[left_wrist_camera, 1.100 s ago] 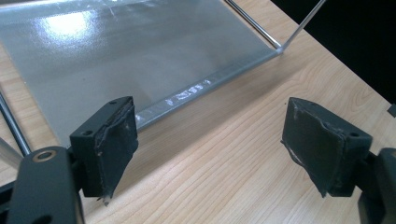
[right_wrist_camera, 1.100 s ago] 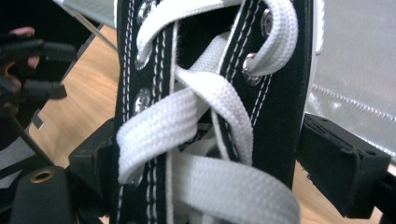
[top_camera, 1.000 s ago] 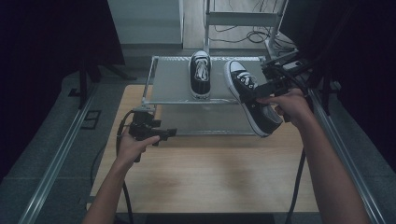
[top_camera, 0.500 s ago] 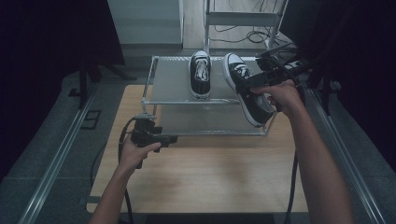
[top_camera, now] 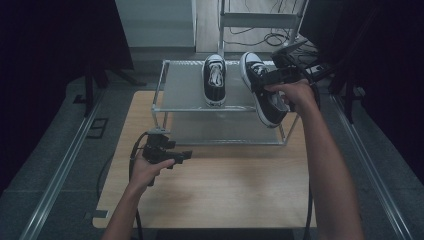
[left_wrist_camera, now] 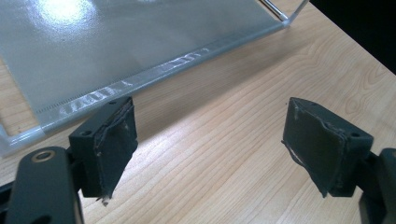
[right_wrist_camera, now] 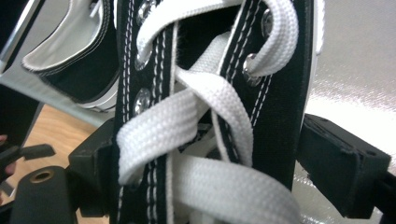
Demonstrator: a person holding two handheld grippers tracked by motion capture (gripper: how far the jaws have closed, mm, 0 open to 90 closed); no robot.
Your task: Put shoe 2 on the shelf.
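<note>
1. We cannot see the sole or toe of the black canvas sneaker with white laces (right_wrist_camera: 205, 116) in the right gripper view, where its laced upper crowds the frame; the heel of the second black sneaker (right_wrist_camera: 70, 60) is cut off at the upper left.
2. In the high view the right claw (top_camera: 272, 80) is largely covered by the person's right hand (top_camera: 295, 95). Its jaws pinch the laced sneaker (top_camera: 262, 90) across the upper, one pad on each side.
3. That sneaker hangs tilted at the right end of the metal rack's top shelf (top_camera: 185, 90), just beside the second sneaker (top_camera: 214, 80), which stands flat on the shelf to the claw's left.
4. The left claw (top_camera: 186, 155) sits low over the pale wooden tabletop (top_camera: 225, 190), its jaws spread with nothing but wood grain (left_wrist_camera: 210, 154) between them.
5. Just ahead of the left claw lies the rack's frosted lower shelf (left_wrist_camera: 116, 51).
6. The room around is dim: grey floor, dark curtains, cables beyond the rack.
</note>
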